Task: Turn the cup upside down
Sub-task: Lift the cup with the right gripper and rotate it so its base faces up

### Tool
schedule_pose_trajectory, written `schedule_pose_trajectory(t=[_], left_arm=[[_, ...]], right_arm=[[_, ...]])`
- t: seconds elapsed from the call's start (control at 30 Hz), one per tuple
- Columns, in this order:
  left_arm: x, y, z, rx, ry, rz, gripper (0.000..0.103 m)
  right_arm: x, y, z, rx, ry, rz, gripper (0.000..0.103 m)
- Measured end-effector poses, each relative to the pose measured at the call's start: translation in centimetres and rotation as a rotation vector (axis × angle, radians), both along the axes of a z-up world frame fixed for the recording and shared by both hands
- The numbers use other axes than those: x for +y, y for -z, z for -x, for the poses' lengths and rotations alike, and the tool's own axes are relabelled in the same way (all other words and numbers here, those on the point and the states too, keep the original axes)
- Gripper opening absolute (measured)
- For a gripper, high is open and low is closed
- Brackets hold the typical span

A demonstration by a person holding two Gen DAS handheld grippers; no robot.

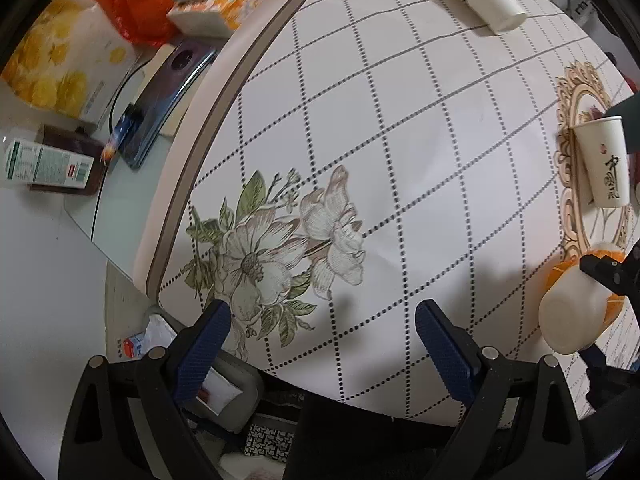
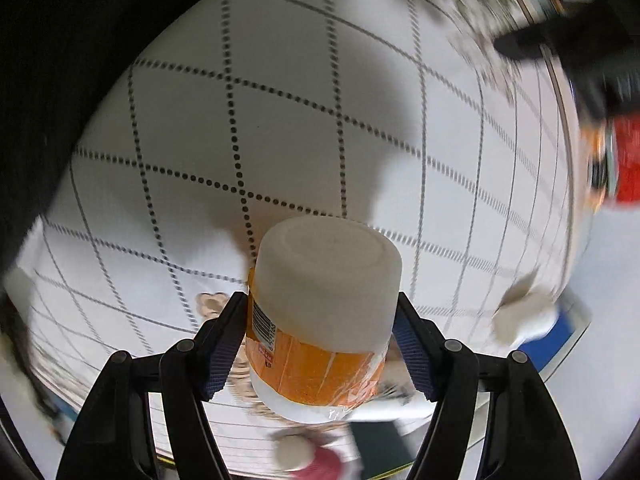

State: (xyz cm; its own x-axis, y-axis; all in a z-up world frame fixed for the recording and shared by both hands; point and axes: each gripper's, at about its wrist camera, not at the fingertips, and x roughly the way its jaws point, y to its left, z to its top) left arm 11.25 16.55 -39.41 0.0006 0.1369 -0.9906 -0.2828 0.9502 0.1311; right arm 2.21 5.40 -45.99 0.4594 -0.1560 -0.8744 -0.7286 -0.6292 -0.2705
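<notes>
Grid-patterned tablecloth (image 1: 400, 128) with printed flowers (image 1: 280, 248); beyond its curved border lie a phone (image 1: 168, 104), a red bag (image 1: 140, 0) and a green-labelled tube (image 1: 44, 162).

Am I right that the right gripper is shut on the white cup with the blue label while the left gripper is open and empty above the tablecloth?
Nearly: the label is orange, not blue, as the right wrist view shows. The right gripper is shut on the white cup, and the left gripper is open and empty above the tablecloth.

Matt white plastic cup (image 2: 326, 280) with a glossy orange film label — ribbed blue rubbery fingers (image 2: 224, 344) grip it.
</notes>
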Motion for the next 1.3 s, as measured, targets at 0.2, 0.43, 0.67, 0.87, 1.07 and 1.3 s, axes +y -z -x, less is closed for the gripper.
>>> schedule_pose_trajectory(t=[0.2, 0.43, 0.67, 0.87, 1.07, 1.3], left_arm=[[-2.2, -1.0, -1.4, -0.022, 0.064, -0.001, 0.094], [-5.2, -1.5, -1.5, -0.037, 0.156, 0.003, 0.094], [-7.2, -1.5, -1.9, -0.043, 0.231, 0.003, 0.094], [-8.1, -1.4, -2.1, -0.037, 0.263, -0.002, 0.094], [-8.4, -1.2, -2.0, -0.029, 0.278, -0.008, 0.094], [-8.2, -0.9, -2.0, -0.021, 0.283, -0.007, 0.094]], right_arm=[[-0.6, -0.7, -2.5, 0.034, 0.305, -0.024, 0.073], [-4.4, -1.0, -4.7, 0.053, 0.682, -0.024, 0.073], [-8.1, -0.6, -6.8, 0.142, 1.128, 0.013, 0.073], [-10.7, 0.5, -7.9, 0.192, 1.34, 0.026, 0.073], [-12.7, 1.8, -9.6, 0.229, 1.505, 0.028, 0.074], [-14.5, 2.6, -13.4, 0.27, 1.624, 0.018, 0.075]])
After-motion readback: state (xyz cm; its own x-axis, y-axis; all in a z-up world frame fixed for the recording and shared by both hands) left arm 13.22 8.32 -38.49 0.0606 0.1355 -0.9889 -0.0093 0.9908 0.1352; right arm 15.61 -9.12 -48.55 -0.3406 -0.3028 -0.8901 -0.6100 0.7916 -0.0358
